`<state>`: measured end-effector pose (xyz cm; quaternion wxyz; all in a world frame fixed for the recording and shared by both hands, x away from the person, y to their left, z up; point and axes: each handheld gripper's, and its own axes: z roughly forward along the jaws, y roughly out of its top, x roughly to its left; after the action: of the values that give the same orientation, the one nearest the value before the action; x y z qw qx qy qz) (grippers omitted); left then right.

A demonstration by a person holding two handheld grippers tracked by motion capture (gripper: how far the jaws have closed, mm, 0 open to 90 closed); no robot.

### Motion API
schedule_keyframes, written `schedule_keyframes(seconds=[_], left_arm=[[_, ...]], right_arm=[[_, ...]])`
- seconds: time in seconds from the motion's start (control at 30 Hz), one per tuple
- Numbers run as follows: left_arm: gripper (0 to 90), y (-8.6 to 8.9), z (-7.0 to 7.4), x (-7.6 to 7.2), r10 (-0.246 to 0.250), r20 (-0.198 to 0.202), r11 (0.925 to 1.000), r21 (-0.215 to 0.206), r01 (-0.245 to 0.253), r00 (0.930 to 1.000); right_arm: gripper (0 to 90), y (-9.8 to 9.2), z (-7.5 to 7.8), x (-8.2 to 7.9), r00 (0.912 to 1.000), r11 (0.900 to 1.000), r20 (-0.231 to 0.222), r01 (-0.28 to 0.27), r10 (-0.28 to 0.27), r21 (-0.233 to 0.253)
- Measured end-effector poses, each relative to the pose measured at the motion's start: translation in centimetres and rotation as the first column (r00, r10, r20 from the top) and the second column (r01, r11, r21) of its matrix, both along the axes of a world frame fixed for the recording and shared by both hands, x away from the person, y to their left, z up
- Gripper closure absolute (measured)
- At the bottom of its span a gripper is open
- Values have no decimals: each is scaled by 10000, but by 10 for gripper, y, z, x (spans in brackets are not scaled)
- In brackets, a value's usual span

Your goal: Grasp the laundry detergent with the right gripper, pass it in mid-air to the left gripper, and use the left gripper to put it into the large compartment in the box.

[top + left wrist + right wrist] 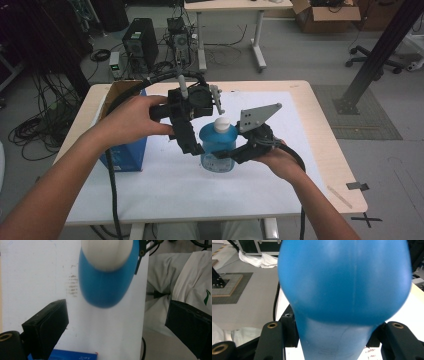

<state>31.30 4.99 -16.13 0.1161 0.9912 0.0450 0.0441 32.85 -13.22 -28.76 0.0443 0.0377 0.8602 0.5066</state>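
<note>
A wide counter (320, 130) stands in the room, and a big white sheet (165, 185) covers most of its top. A blue box (125, 155) stands on the left part of the counter, behind the person's left hand (131, 120).

The blue bottle (218, 147) with a white cap (222, 123) is near the middle of the sheet, between the two hands. I cannot tell if its bottom touches the sheet.

The right tongs (226, 154) come in from the right side. They are pinching the blue bottle low on its body. In the right gripper view the bottle (344, 282) sits between the two black jaws, one tight on each side. The person's right hand (280, 161) holds these tongs, and a grey plate (256, 116) sticks up on top of them.

The left tongs (194, 145) are up beside the bottle, on its left. They are spread wide and hold nothing. In the left gripper view the bottle (107, 282) and its cap (107, 252) are seen from above, past the jaws.
</note>
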Motion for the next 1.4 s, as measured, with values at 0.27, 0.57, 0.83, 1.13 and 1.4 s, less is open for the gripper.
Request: schedule_keyframes(seconds=[0.27, 0.57, 0.83, 1.13, 1.4], left_arm=[[49, 0, 0, 1, -6, 47, 10000, -49, 7, 10000], [49, -1, -3, 0, -127, -7, 9999, -53, 127, 9999], [50, -4, -4, -2, -314, -6, 9995, 19, 314, 9995], [50, -7, -8, -2, -371, 90, 9993, 113, 370, 9993], [55, -10, -14, 0, -458, 7, 9987, 224, 457, 9990]], right_arm=[[436, 19, 0, -3, 9992, 9991, 52, -396, 397, -140], [437, 31, 3, -5, 9970, 9969, 95, -765, 766, -156], [436, 36, 4, -5, 9943, 9939, -13, -1070, 1070, -286], [436, 37, 4, -4, 9934, 9929, -81, -1146, 1144, -319], [436, 37, 3, -4, 9932, 9926, -122, -1162, 1158, -357]])
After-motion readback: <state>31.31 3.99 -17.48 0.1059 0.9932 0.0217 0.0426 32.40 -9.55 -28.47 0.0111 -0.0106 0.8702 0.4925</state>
